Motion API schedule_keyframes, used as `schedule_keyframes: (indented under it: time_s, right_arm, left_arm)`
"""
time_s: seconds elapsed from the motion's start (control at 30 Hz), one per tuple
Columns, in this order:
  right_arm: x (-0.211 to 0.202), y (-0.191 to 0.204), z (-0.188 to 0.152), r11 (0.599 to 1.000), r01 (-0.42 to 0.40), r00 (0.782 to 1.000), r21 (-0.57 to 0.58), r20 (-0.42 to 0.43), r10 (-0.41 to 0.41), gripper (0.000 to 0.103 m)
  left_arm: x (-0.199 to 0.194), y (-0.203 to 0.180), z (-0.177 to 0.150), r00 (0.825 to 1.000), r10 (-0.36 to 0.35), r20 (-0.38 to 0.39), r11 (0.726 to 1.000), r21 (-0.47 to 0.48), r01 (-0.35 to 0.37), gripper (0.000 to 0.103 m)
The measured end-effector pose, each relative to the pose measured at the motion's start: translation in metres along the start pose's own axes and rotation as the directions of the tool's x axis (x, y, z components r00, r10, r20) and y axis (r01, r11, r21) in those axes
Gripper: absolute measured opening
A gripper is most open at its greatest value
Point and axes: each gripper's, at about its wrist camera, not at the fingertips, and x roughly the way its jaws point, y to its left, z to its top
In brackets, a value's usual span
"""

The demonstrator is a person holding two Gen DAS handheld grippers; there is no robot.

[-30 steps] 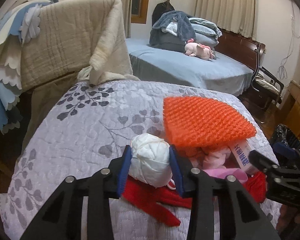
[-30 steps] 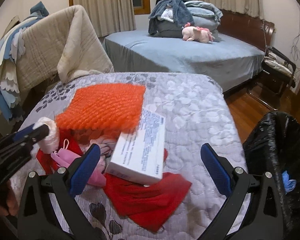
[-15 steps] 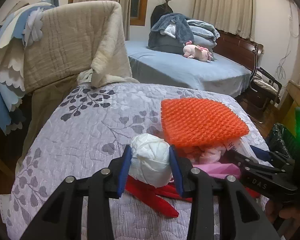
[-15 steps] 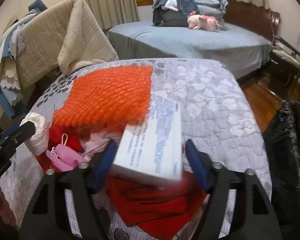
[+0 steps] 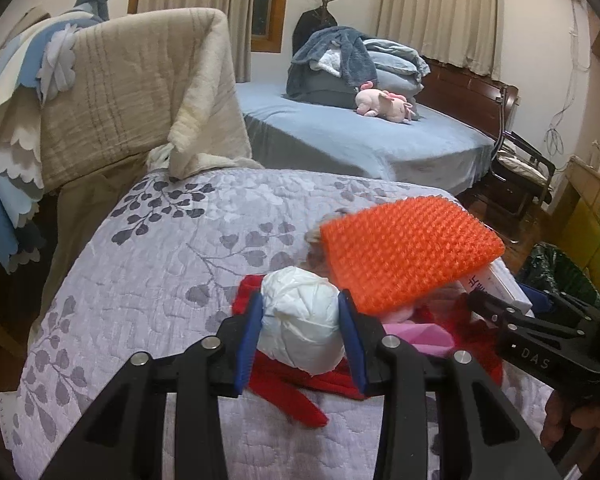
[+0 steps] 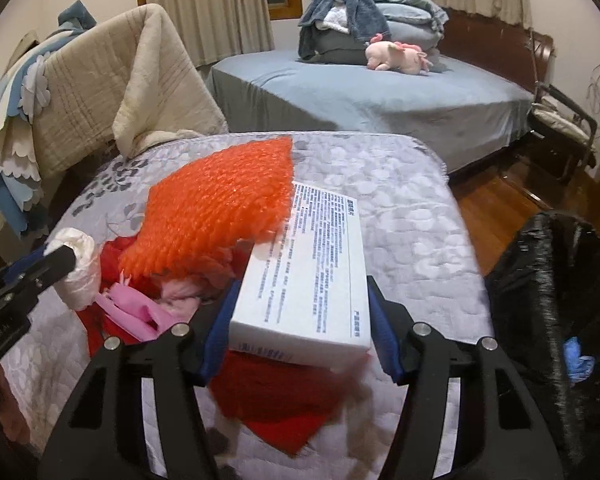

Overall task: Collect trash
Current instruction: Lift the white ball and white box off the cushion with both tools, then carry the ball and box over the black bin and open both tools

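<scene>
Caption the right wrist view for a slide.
Right hand-held gripper closing on a white box beside the black trash bag.

One white paper wad [image 5: 300,330] between the left tongs. One white printed box [image 6: 304,280] between the right tongs. One orange mesh sheet [image 6: 220,216] just beyond them. One pink mask [image 6: 134,312]. One black trash bag [image 6: 556,300] right of the right tongs. One pink plush [image 6: 400,56] far beyond.

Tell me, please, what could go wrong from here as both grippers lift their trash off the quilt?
The orange mesh sheet overlaps the white box, which the right gripper, its jaws just closed, now clamps. Lifting may drag the sheet off the quilt. The black trash bag looks slumped, so the box might miss. The left gripper squeezes a soft white wad that could slip.
</scene>
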Motion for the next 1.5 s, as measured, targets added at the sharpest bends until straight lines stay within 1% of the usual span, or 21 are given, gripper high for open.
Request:
schedule_keyframes:
  time_s: [0.13, 0.2, 0.27, 0.53, 0.8, 0.97, 1.1, 1.2, 1.33, 1.5]
  right_arm:
    - [-0.017, -0.009, 0.001, 0.999, 0.026, 0.999, -0.032, 0.044, -0.025, 0.059]
    - [-0.022, -0.010, 0.002, 0.999, 0.016, 0.999, -0.045, 0.050, -0.013, 0.059]
    - [-0.024, -0.012, 0.002, 0.999, 0.024, 0.999, -0.048, 0.046, -0.022, 0.058]
    - [-0.038, -0.031, 0.004, 0.996, 0.086, 0.995, -0.014, 0.059, -0.085, 0.058]
    - [-0.063, -0.049, 0.008, 0.996, 0.083, 0.991, 0.018, 0.101, -0.084, 0.058]
    - [-0.084, -0.064, 0.010, 0.995, 0.088, 0.987, 0.042, 0.129, -0.093, 0.057]
    - [-0.102, -0.076, 0.012, 0.994, 0.091, 0.983, 0.062, 0.152, -0.100, 0.054]
    - [-0.110, -0.086, 0.011, 0.993, 0.098, 0.981, 0.065, 0.162, -0.107, 0.054]
    - [-0.106, -0.098, 0.001, 0.992, 0.083, 0.987, 0.096, 0.130, -0.095, 0.053]
    - [-0.113, -0.107, -0.006, 0.989, 0.090, 0.985, 0.117, 0.139, -0.106, 0.053]
  left_arm:
    - [-0.006, -0.009, 0.002, 1.000, -0.017, 0.009, 1.000, 0.003, 0.017, 0.038]
    - [-0.009, -0.014, 0.004, 0.999, -0.028, 0.016, 1.000, 0.006, 0.027, 0.038]
    - [-0.011, -0.018, 0.005, 0.999, -0.034, 0.019, 0.999, 0.011, 0.033, 0.038]
    - [-0.019, -0.031, 0.009, 0.998, -0.051, 0.033, 0.998, 0.032, 0.050, 0.038]
    - [-0.027, -0.053, 0.015, 0.996, -0.073, 0.047, 0.996, 0.061, 0.071, 0.038]
    - [-0.035, -0.072, 0.022, 0.993, -0.100, 0.060, 0.992, 0.082, 0.095, 0.038]
    - [-0.043, -0.091, 0.027, 0.989, -0.131, 0.071, 0.987, 0.104, 0.124, 0.038]
    - [-0.048, -0.109, 0.030, 0.983, -0.163, 0.080, 0.979, 0.134, 0.151, 0.038]
    - [-0.046, -0.123, 0.026, 0.981, -0.187, 0.054, 0.974, 0.140, 0.178, 0.038]
    - [-0.044, -0.133, 0.019, 0.980, -0.198, 0.028, 0.969, 0.154, 0.192, 0.038]
